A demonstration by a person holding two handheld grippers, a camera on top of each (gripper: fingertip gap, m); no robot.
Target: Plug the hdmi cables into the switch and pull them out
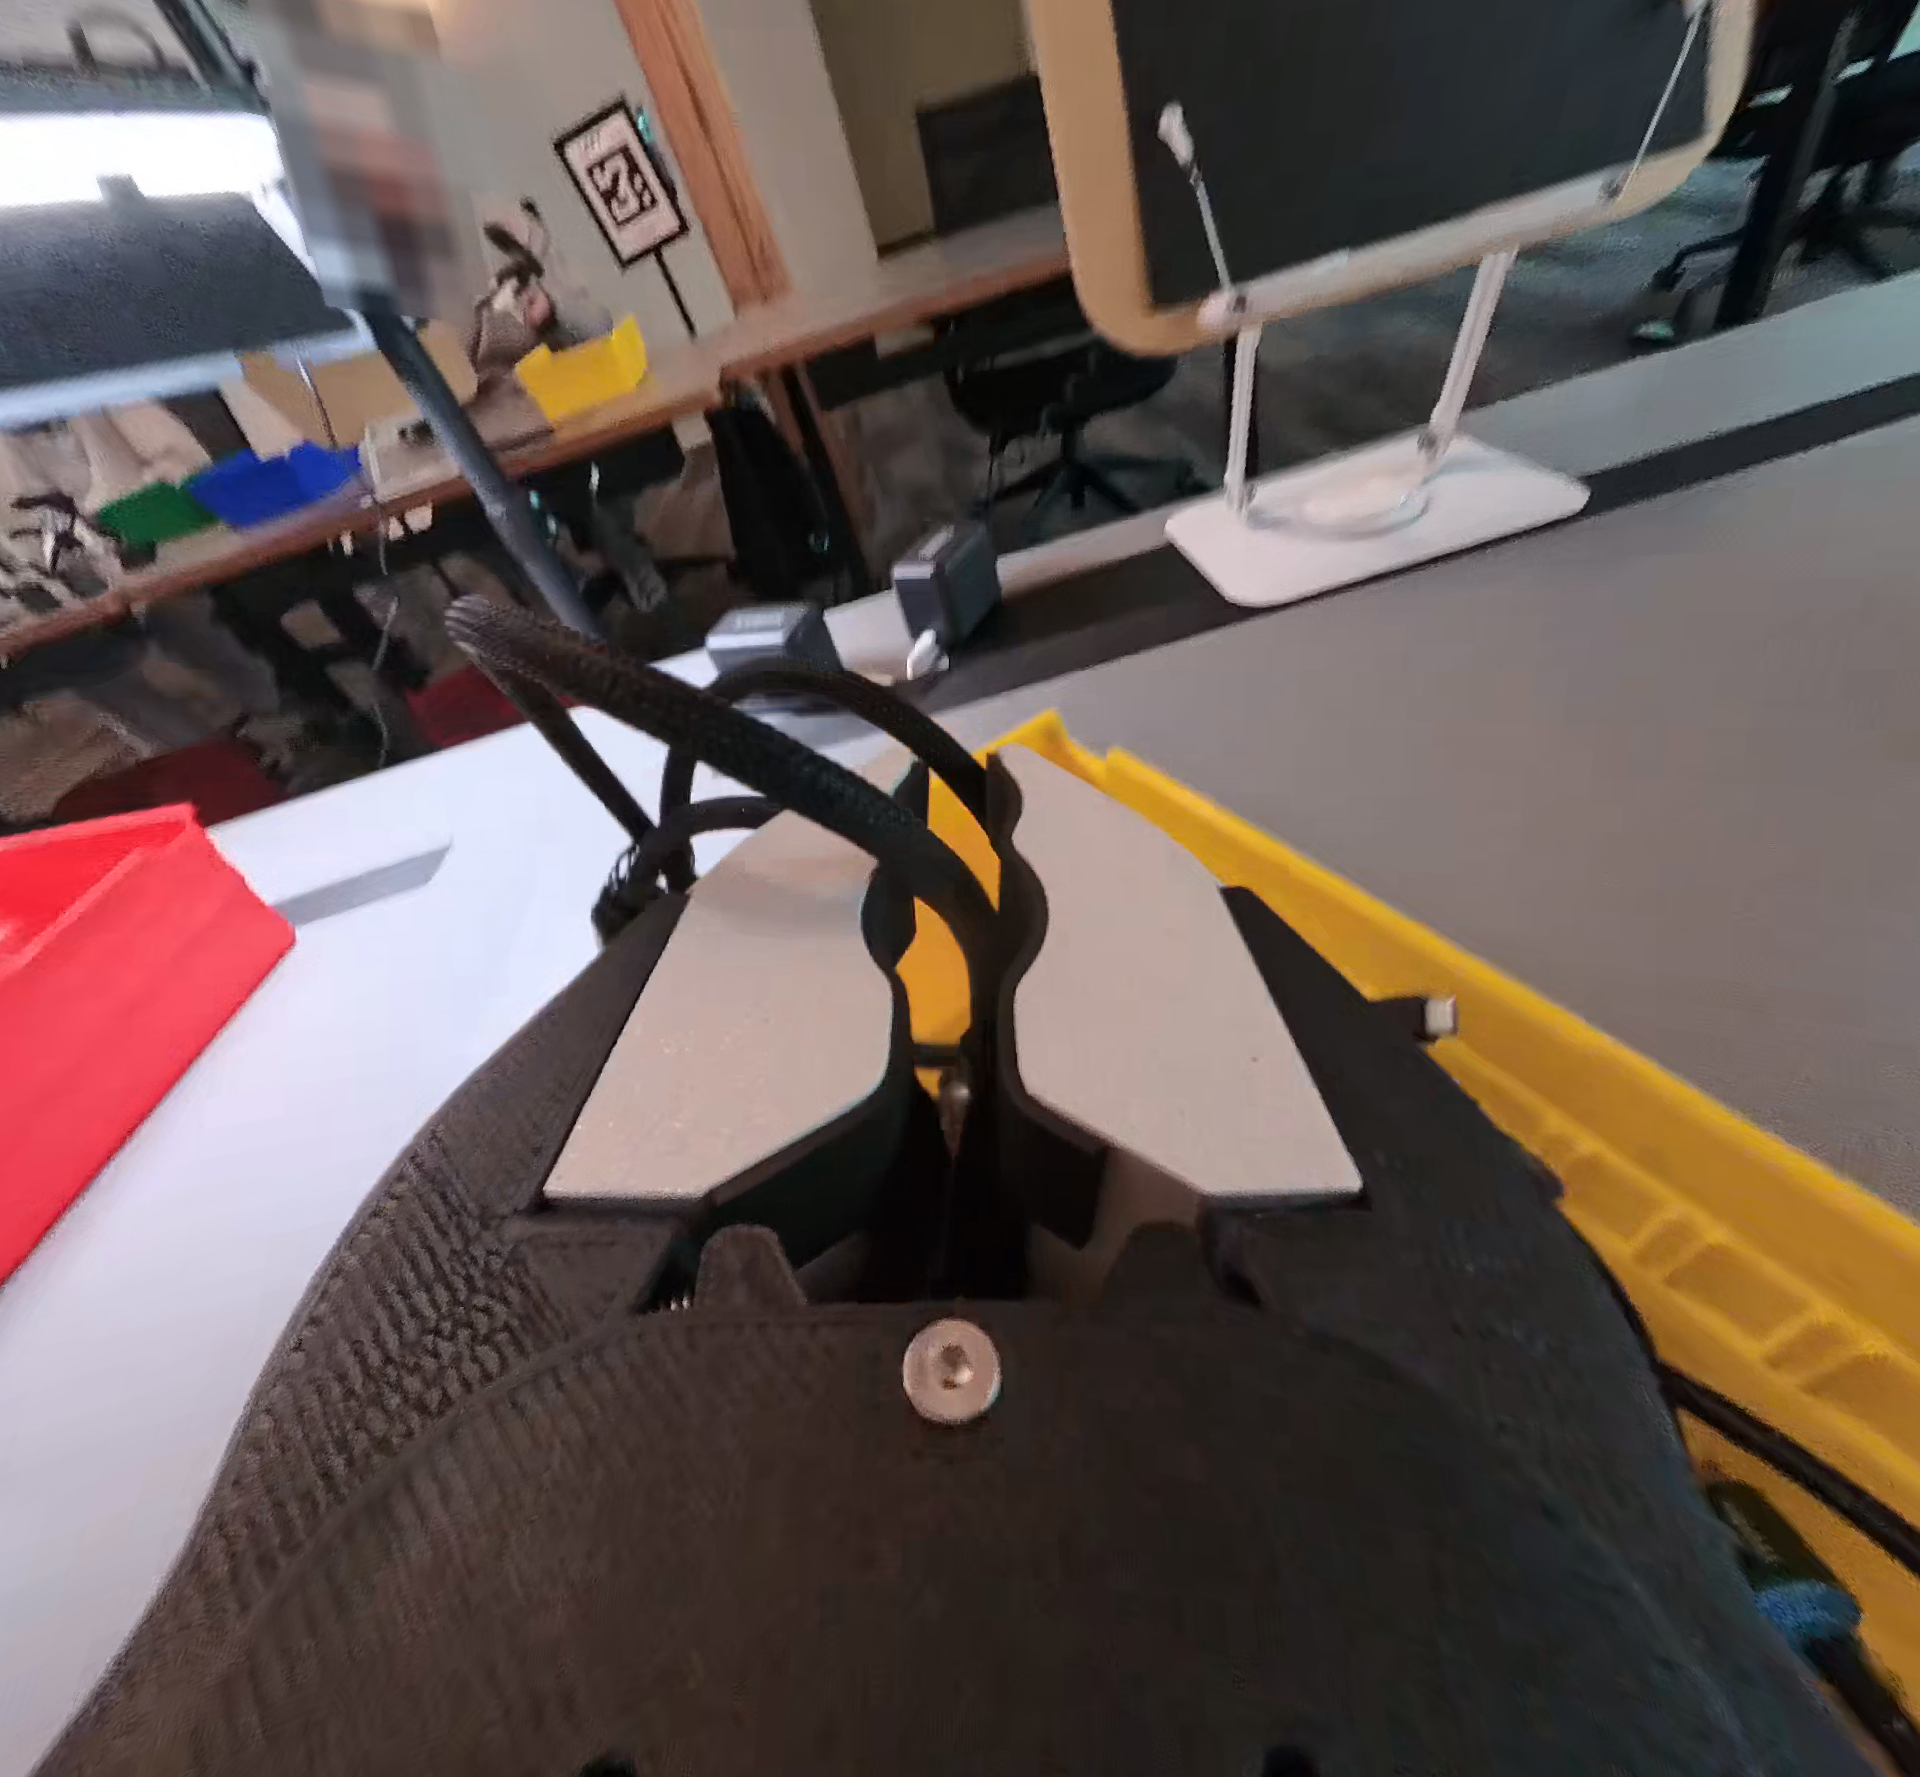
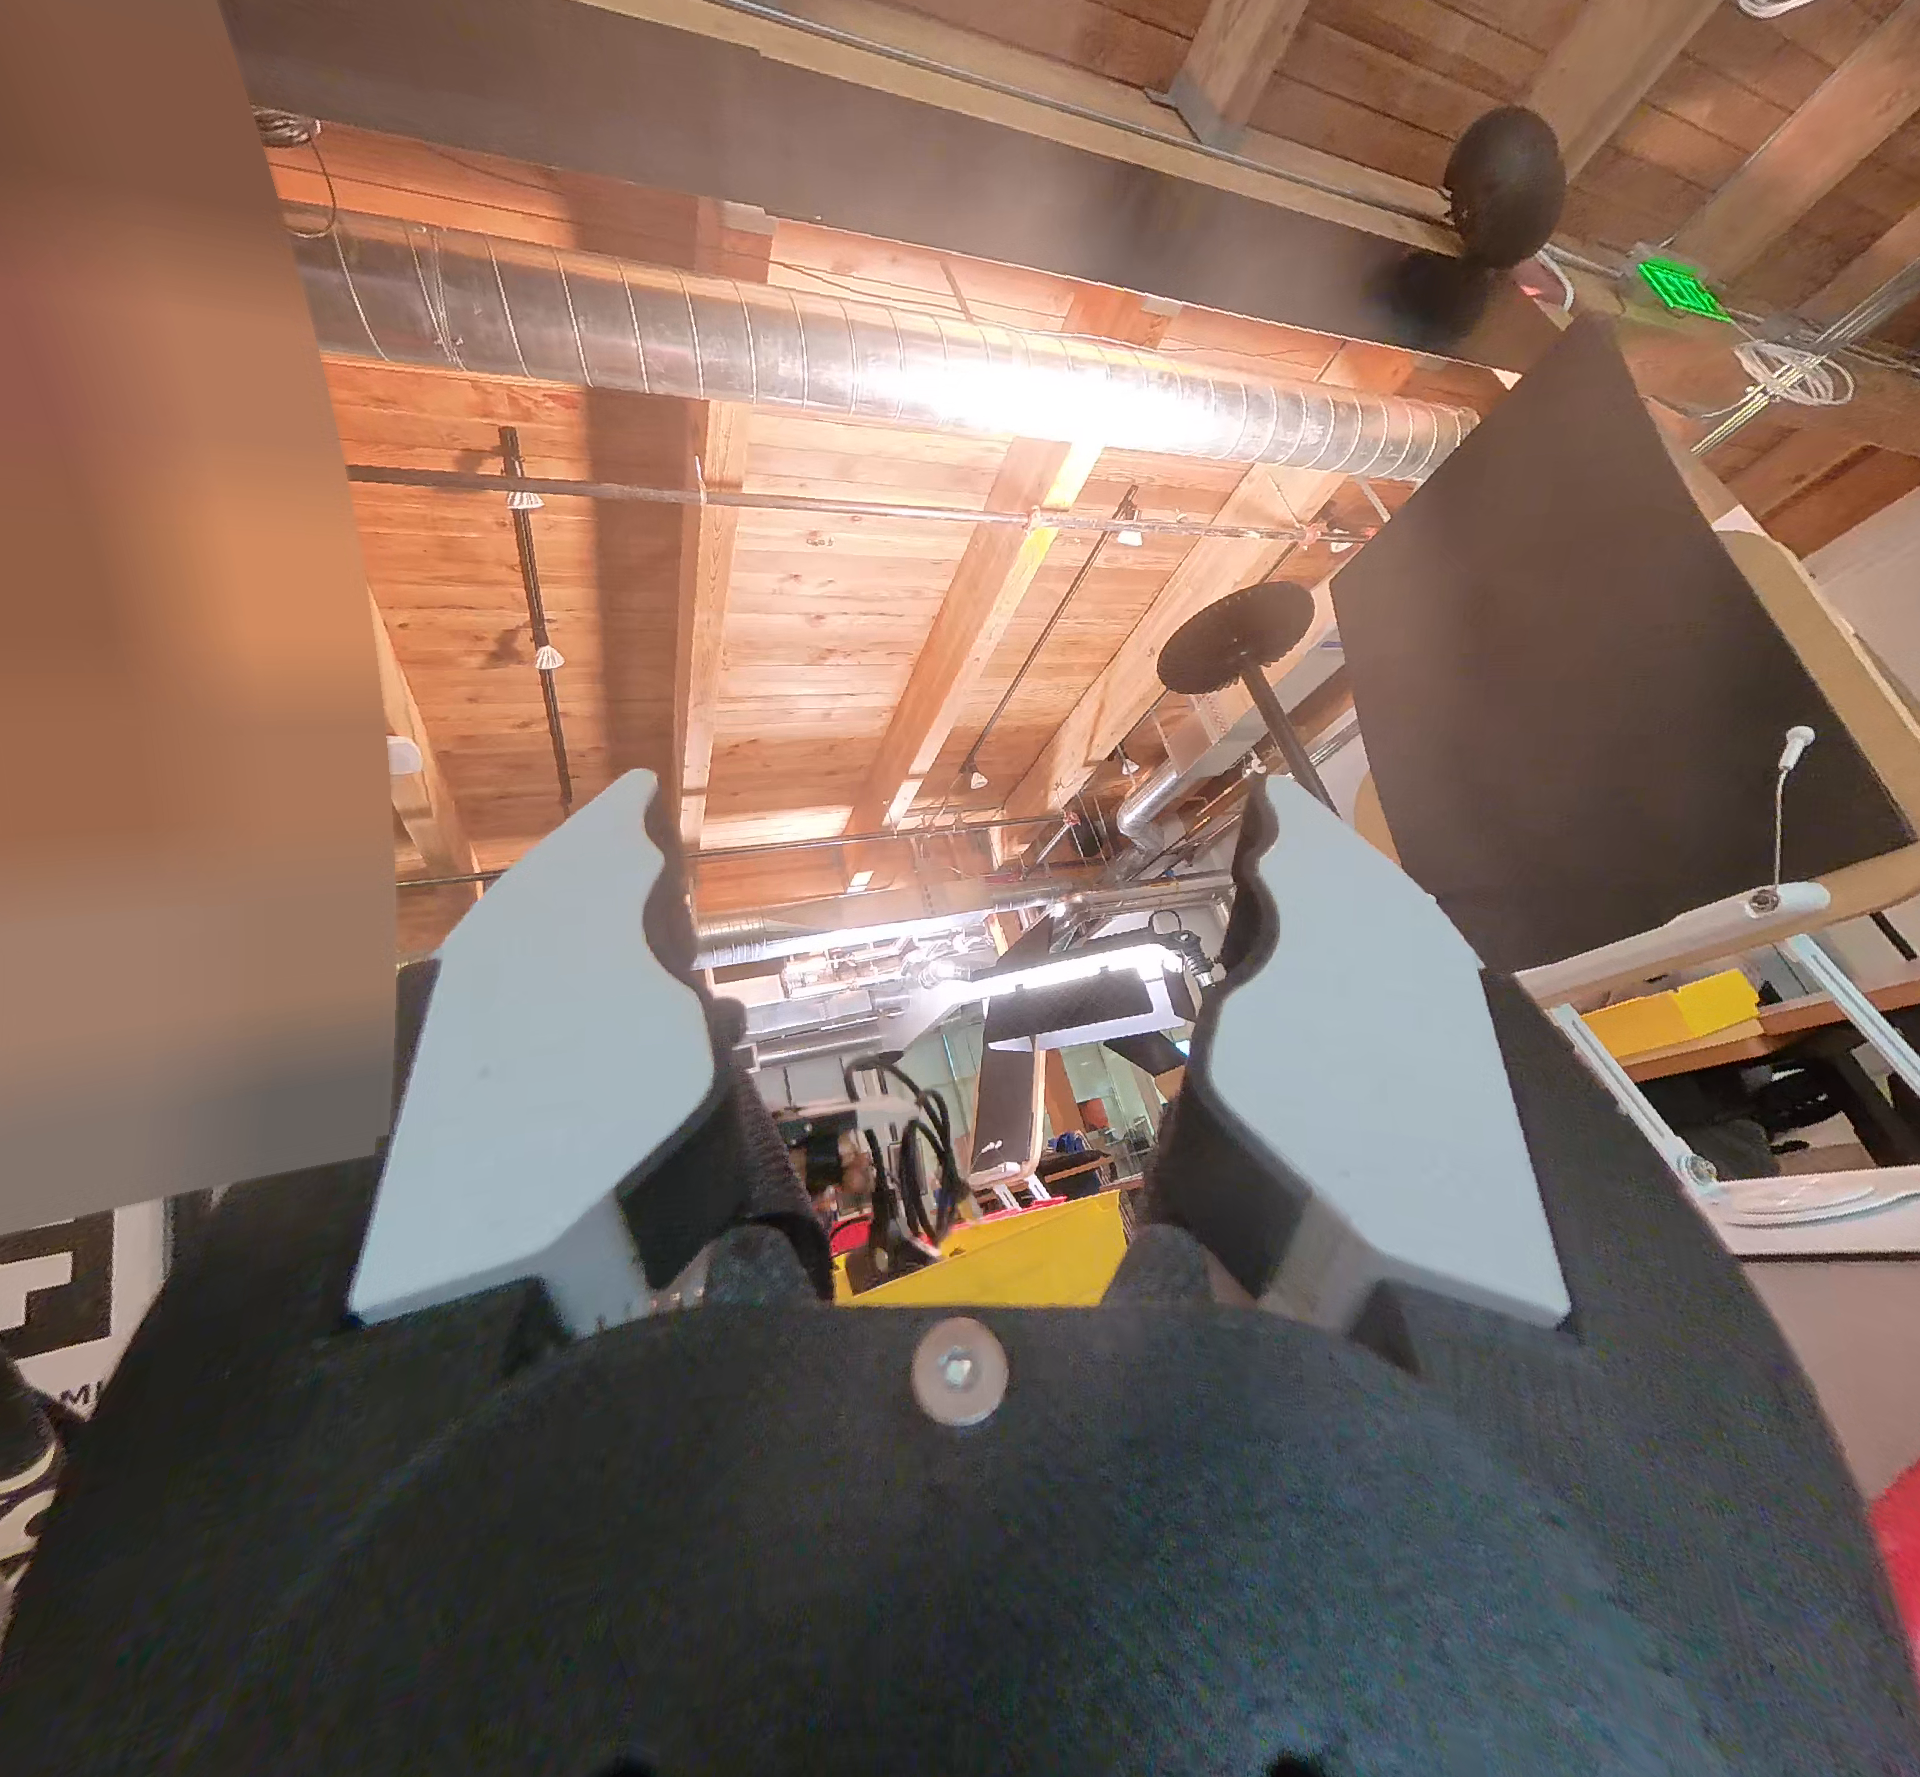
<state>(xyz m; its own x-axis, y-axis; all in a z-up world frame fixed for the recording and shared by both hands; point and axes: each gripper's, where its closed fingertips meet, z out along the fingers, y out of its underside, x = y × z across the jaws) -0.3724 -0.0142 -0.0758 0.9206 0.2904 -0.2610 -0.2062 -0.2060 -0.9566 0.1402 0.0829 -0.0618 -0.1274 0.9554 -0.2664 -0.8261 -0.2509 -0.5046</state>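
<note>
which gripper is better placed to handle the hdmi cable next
Left. The left gripper is already closed around the braided black cable over the yellow bin; the right gripper is open, empty, pointing at the ceiling.

**Black braid, yellow bin, red tray**

A black woven-pattern braided cable (image 1: 790, 751) crosses grey finger plates on the black textured left gripper (image 1: 951, 880). A bright yellow plastic bin (image 1: 1558, 1156) borders a grey mat (image 1: 1558, 688); a red plastic tray (image 1: 114, 938) sits on white tabletop (image 1: 395, 1021). The right gripper (image 2: 961, 906), pale grey and black, faces orange-brown ceiling planks (image 2: 831, 605).
</note>
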